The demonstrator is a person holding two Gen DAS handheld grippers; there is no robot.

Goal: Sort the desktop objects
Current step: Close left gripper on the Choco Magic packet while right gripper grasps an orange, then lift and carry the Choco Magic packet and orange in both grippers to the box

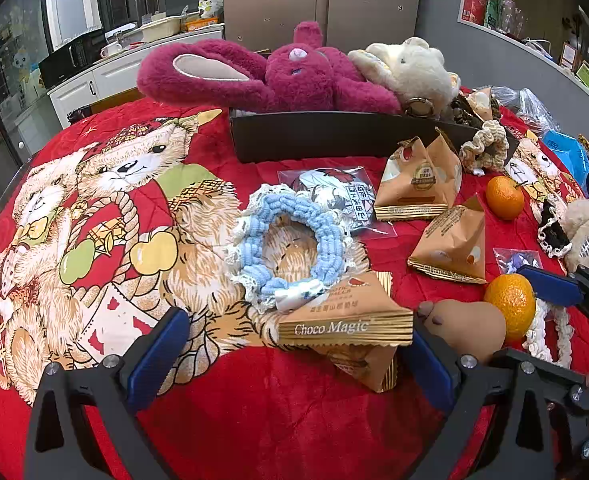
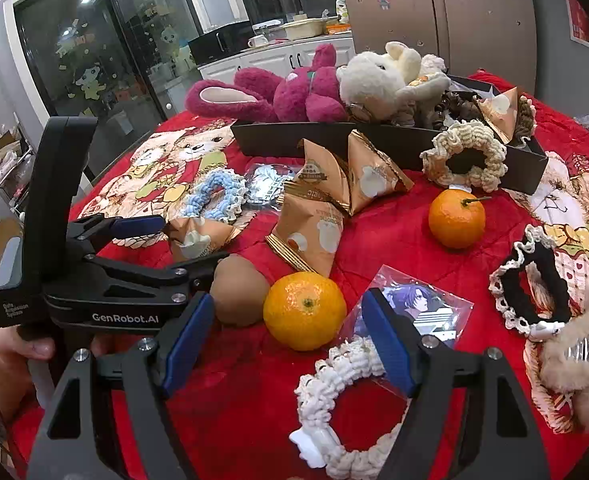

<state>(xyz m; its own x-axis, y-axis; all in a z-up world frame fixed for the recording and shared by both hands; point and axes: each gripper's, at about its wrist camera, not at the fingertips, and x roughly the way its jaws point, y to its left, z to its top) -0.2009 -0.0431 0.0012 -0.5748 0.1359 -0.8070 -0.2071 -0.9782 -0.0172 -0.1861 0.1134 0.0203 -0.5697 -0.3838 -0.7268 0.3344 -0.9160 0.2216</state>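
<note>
My left gripper (image 1: pixel 294 344) is open, its jaws on either side of a gold Choco Magic snack packet (image 1: pixel 346 320) that lies on the red cloth. A blue scrunchie (image 1: pixel 290 240) lies just beyond it. My right gripper (image 2: pixel 286 344) is open; a near mandarin (image 2: pixel 304 310) sits between its fingers, and a white scrunchie (image 2: pixel 342 400) lies under the right finger. The left gripper also shows in the right wrist view (image 2: pixel 162 240) around the same packet (image 2: pixel 198 236). A brown pear-shaped object (image 2: pixel 240 292) lies beside the mandarin.
A dark box (image 1: pixel 314 140) at the back holds a magenta plush rabbit (image 1: pixel 278 72) and a cream plush (image 1: pixel 410 64). More snack packets (image 1: pixel 418 180), a second mandarin (image 2: pixel 456 218), a cream scrunchie (image 2: pixel 466 156), a black scrunchie (image 2: pixel 534 292) and card sleeves (image 2: pixel 418 304) lie scattered.
</note>
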